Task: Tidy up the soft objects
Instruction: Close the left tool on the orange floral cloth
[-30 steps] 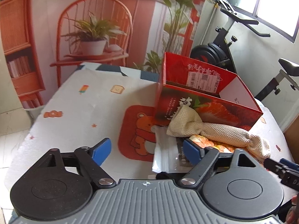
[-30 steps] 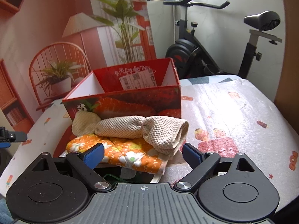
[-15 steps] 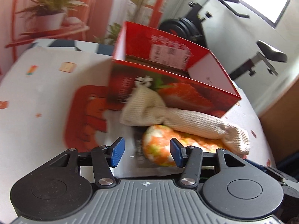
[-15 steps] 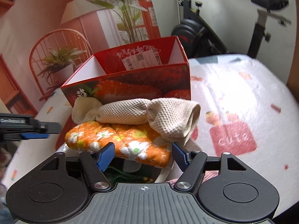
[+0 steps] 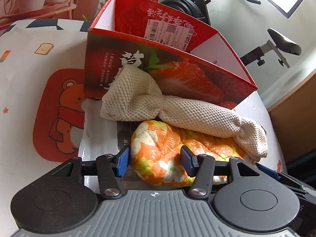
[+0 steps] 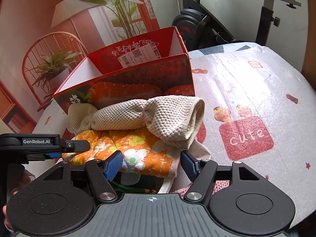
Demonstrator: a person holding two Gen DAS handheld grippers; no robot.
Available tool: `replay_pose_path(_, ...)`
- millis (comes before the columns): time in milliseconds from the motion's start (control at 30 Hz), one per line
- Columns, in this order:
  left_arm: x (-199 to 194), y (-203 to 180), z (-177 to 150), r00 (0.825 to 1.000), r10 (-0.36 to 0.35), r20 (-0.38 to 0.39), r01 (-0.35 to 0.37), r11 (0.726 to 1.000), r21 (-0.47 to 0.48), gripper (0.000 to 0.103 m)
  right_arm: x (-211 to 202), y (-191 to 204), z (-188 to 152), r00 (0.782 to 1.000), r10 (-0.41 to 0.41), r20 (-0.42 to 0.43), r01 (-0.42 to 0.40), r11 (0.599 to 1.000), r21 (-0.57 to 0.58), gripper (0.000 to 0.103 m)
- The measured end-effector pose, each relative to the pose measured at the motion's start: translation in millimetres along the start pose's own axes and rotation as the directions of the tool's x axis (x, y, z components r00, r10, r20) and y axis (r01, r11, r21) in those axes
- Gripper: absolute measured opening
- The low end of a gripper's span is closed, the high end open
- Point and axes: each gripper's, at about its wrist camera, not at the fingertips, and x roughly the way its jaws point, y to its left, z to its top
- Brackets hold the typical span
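An orange floral quilted cloth point(image 5: 156, 148) lies on the table in front of a red strawberry box point(image 5: 177, 75). A twisted beige knit towel point(image 5: 187, 112) rests across it and leans on the box front. My left gripper point(image 5: 154, 161) is shut on the cloth's rounded left end. In the right wrist view, my right gripper point(image 6: 150, 165) straddles the other end of the orange cloth point(image 6: 138, 146); its jaws are closing, with both pads against the fabric. The beige towel point(image 6: 158, 116) overhangs that end. The open box point(image 6: 138, 90) looks empty inside.
A clear plastic package point(image 5: 100, 134) lies under the pile. A white canvas bag point(image 6: 199, 150) and a green cord point(image 6: 134, 187) sit beneath my right gripper. The printed tablecloth point(image 6: 246, 90) spreads to the right. An exercise bike point(image 6: 197, 23) stands behind the table.
Both grippers narrowed their jaws around the ends of the orange cloth. The left gripper moved forward and down to the pile and tipped downward; the right one sank slightly.
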Motion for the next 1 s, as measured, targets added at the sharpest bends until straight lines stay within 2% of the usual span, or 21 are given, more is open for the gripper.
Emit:
replay_pose_path(133, 4, 0, -4, 1.000, 0.004, -0.003, -0.004, 1.000, -0.001, 0.058, 5, -1, 2, 1.000, 0.012, -0.014, -0.012, 1.000, 0.016, 0.063)
replay_pose_path(200, 0, -1, -4, 1.000, -0.009, 0.007, 0.009, 1.000, 0.010, 0.047, 7, -2, 2, 1.000, 0.011, -0.020, -0.011, 1.000, 0.023, 0.063)
replay_pose_path(267, -6, -2, -5, 1.000, -0.003, 0.025, 0.002, 1.000, 0.030, 0.029, 8, -3, 3, 1.000, 0.004, -0.021, -0.004, 0.999, 0.033, 0.062)
replay_pose_path(367, -14, 3, -8, 0.998, -0.020, 0.053, 0.020, 1.000, 0.012, 0.019, 7, -5, 3, 1.000, 0.004, -0.020, -0.003, 0.999, 0.045, 0.062)
replay_pose_path(433, -18, 6, -11, 0.997, -0.023, 0.068, 0.024, 1.000, -0.008, 0.019, 7, -7, 2, 1.000, 0.008, -0.025, -0.007, 0.998, 0.058, 0.063)
replay_pose_path(667, -21, -1, -26, 0.996, 0.054, 0.077, -0.054, 0.998, 0.007, 0.019, 5, -8, -5, 0.998, 0.043, -0.044, -0.039, 0.995, 0.096, 0.063)
replay_pose_path(833, -20, 4, -27, 0.997, 0.051, 0.065, -0.051, 0.999, 0.002, 0.019, 7, -16, -5, 0.996, 0.073, -0.044, -0.065, 0.985, 0.159, 0.063)
replay_pose_path(1000, -19, 3, -30, 0.996, 0.059, 0.066, -0.060, 0.998, 0.013, 0.020, 6, -9, -1, 0.999, 0.042, -0.015, -0.040, 0.991, 0.125, 0.062)
